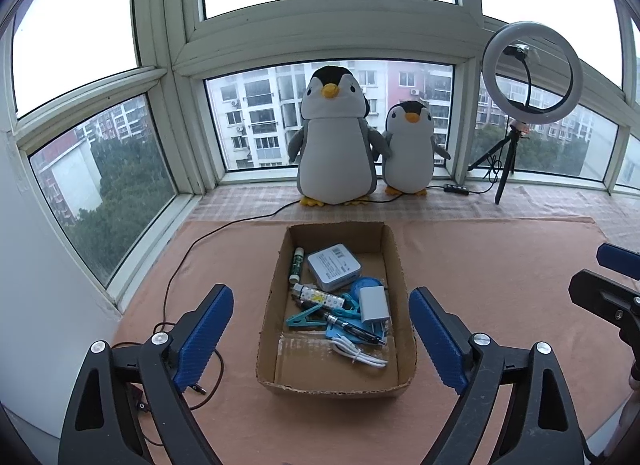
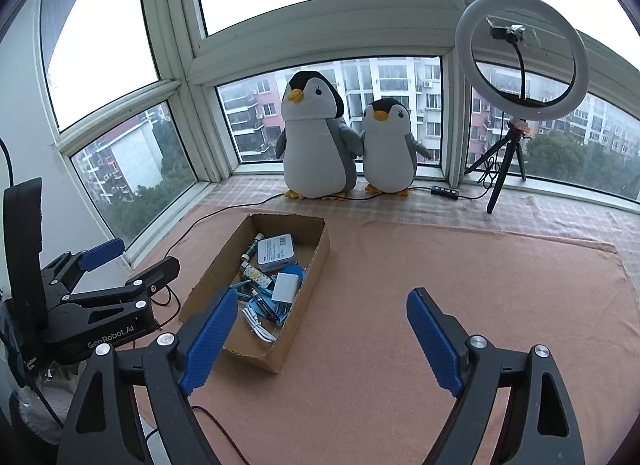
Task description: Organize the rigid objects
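Grippers, two, both empty, one cardboard box [image 1: 402,277], two plush penguins [image 1: 338,137]

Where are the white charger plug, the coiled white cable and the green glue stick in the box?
white charger plug [image 1: 373,302], left wrist view, on its flat front face.
coiled white cable [image 1: 360,353], left wrist view, on the middle of the coil.
green glue stick [image 1: 296,265], left wrist view, on the green barrel.

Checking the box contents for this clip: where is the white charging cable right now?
The white cable lies coiled inside the cardboard box, at its near end in the left wrist view, just in front of the pen and the white plug adapter.
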Action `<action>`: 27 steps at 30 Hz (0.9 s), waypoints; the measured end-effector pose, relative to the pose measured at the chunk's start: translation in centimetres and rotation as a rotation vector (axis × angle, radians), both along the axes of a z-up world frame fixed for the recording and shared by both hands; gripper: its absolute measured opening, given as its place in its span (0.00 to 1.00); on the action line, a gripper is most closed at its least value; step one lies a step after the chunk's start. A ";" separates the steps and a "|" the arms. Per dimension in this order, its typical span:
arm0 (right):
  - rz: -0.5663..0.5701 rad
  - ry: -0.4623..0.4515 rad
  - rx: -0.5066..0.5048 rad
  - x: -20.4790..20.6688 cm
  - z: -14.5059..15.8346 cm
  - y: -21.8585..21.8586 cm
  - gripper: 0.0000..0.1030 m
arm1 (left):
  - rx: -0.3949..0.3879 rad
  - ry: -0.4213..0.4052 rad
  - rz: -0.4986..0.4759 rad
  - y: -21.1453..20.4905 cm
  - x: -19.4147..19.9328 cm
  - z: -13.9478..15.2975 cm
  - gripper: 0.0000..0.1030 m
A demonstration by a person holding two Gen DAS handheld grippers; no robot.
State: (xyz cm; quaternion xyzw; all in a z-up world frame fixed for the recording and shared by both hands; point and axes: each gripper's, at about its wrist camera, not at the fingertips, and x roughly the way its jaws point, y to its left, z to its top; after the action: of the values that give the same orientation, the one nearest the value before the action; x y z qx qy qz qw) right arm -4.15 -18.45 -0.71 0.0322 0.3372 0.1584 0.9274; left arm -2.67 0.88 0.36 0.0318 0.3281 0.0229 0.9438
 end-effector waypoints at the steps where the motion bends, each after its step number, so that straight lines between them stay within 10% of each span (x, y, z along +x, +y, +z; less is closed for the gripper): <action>1: -0.001 -0.003 -0.003 -0.1 0.0 0.0 0.82 | -0.001 0.004 0.000 0.0 0.0 -0.1 0.90; 27: -0.045 0.009 -0.006 0.5 -0.6 -0.5 0.88 | -0.007 0.001 0.042 0.8 0.3 -0.1 0.95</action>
State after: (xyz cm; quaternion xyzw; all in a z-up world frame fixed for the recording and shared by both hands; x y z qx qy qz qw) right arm -3.66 -18.91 -1.36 0.0378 0.3409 0.1363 0.9294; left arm -2.38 1.65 0.26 0.0215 0.3292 0.0417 0.9431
